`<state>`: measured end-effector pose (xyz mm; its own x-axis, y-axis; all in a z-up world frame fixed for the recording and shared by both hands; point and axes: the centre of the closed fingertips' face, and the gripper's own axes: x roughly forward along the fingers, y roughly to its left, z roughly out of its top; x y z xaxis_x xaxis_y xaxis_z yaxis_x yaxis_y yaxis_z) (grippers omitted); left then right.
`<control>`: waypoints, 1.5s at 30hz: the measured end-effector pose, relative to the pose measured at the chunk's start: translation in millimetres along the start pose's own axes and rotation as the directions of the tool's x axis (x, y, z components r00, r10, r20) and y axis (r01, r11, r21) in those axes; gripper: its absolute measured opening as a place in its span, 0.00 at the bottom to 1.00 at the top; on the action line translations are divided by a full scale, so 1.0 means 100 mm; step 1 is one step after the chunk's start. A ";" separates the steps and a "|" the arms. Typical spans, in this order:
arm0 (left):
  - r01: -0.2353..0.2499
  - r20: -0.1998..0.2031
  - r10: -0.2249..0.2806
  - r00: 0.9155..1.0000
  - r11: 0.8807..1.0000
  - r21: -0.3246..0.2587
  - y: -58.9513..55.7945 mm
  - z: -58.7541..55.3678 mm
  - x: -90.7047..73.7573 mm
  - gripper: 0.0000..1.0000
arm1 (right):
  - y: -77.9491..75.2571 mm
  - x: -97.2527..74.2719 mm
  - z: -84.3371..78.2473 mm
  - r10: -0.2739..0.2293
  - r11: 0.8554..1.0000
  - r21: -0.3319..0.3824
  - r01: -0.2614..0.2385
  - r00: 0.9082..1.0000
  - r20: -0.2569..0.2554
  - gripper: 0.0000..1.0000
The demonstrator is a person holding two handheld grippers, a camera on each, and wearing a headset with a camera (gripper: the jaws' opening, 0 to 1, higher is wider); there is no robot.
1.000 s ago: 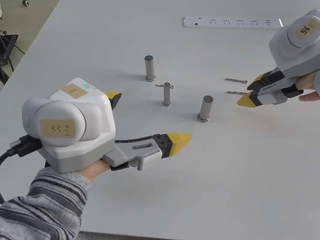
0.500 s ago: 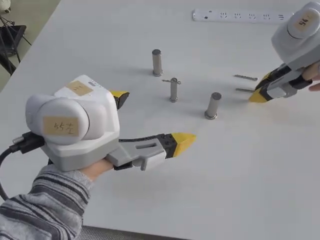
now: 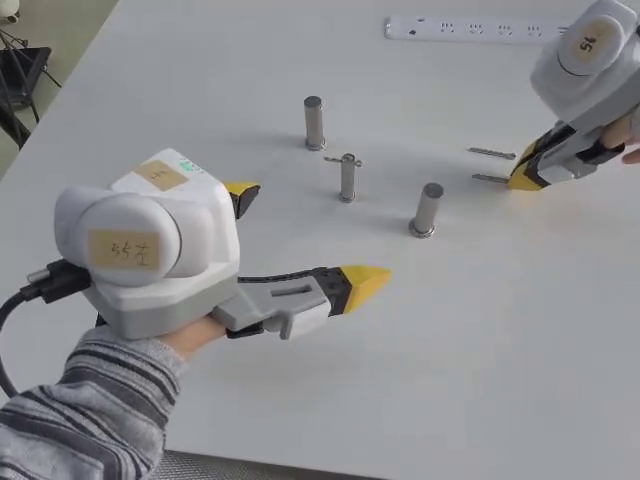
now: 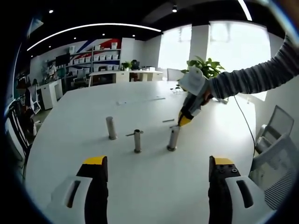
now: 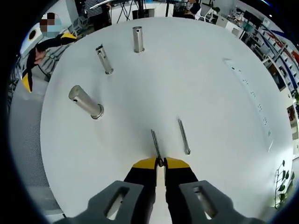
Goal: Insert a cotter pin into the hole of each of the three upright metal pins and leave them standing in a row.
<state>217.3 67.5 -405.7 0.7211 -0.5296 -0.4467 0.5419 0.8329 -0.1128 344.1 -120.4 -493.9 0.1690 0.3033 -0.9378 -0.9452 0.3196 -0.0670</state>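
Three upright metal pins stand in a diagonal row: far pin (image 3: 314, 122), middle pin (image 3: 348, 177) with a cotter pin through its hole, near pin (image 3: 428, 210). Two loose cotter pins lie flat to their right, one farther (image 3: 491, 153) and one nearer (image 3: 488, 179). My right gripper (image 3: 518, 181) is down at the table, its jaws shut on the end of the nearer cotter pin (image 5: 155, 143), beside the other cotter pin (image 5: 183, 136). My left gripper (image 3: 305, 237) hovers open and holds nothing, facing the row of pins (image 4: 137, 140) from the front.
A white power strip (image 3: 470, 30) lies at the table's far edge. The white tabletop (image 3: 480, 330) spreads wide in front of the pins. Chairs and office shelving surround the table in the left gripper view.
The right gripper has dropped toward the nearer cotter pin and its jaws have closed on the pin's end. The left gripper has barely moved; the head camera shifted slightly.
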 end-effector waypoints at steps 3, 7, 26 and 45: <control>0.002 0.000 -0.002 1.000 1.000 0.001 -0.01 0.00 0.00 0.87 | 0.03 0.00 0.01 0.001 0.999 -0.044 -0.001 1.000 -0.004 0.00; 0.009 -0.008 -0.009 1.000 1.000 0.001 -0.02 -0.01 0.00 0.84 | 0.05 -0.01 0.03 -0.003 0.998 -0.064 0.004 1.000 0.006 0.00; 0.054 -0.035 -0.053 0.998 0.998 0.011 -0.13 -0.01 0.06 0.66 | 0.15 -0.36 0.18 -0.105 0.988 -0.091 0.122 0.979 0.175 0.00; 0.125 -0.044 -0.124 0.991 0.992 0.017 -0.34 0.13 0.15 0.51 | 0.75 -0.69 0.49 -0.075 0.973 -0.181 0.140 0.944 0.322 0.00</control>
<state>215.7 29.3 -396.8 0.6284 -0.6215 -0.4678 0.6352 0.7571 -0.1527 275.4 -73.9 -417.3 0.3207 0.5509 -0.7705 -0.9472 0.1907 -0.2579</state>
